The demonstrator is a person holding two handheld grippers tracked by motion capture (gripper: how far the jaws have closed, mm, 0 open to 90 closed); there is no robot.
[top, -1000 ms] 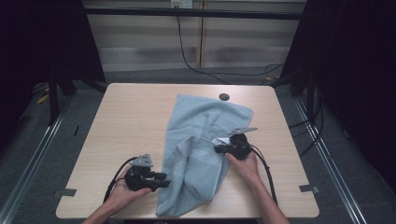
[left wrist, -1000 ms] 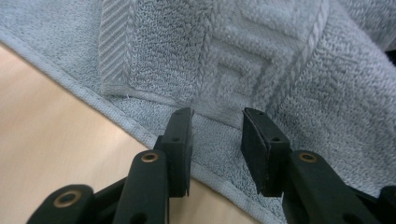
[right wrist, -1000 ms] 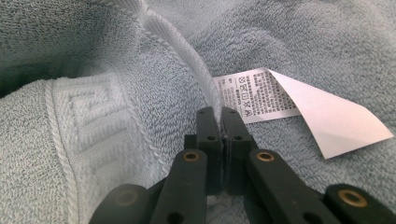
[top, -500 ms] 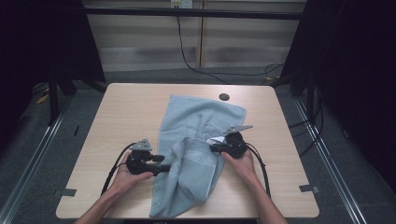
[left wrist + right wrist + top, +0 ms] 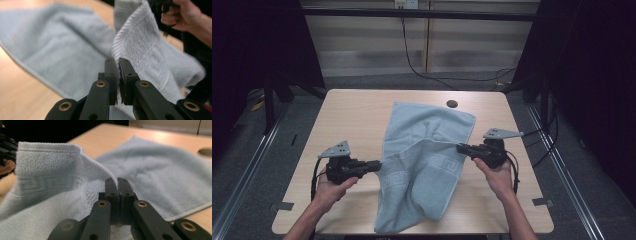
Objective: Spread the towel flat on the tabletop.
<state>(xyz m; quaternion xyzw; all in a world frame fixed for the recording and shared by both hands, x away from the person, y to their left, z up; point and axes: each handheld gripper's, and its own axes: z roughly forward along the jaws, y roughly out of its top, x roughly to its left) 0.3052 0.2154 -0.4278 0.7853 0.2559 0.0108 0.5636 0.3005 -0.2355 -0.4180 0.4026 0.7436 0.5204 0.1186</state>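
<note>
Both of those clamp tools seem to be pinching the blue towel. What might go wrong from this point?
1. Each grip looks thin: the left gripper and right gripper are shut on just the edge of the light blue towel, so a tug might slip it free.
2. The towel's near end hangs over the front edge of the table; if a grip fails, it could slide off.
3. The middle is bunched and folded, so spreading it may leave creases.

We were in a lab-like recording bay: a plain wooden table (image 5: 362, 115) with a cable hole (image 5: 452, 104) stood on grey floor, hemmed by black curtains (image 5: 592, 75) and metal rails (image 5: 247, 165), with cables (image 5: 417, 65) trailing along the back wall.
</note>
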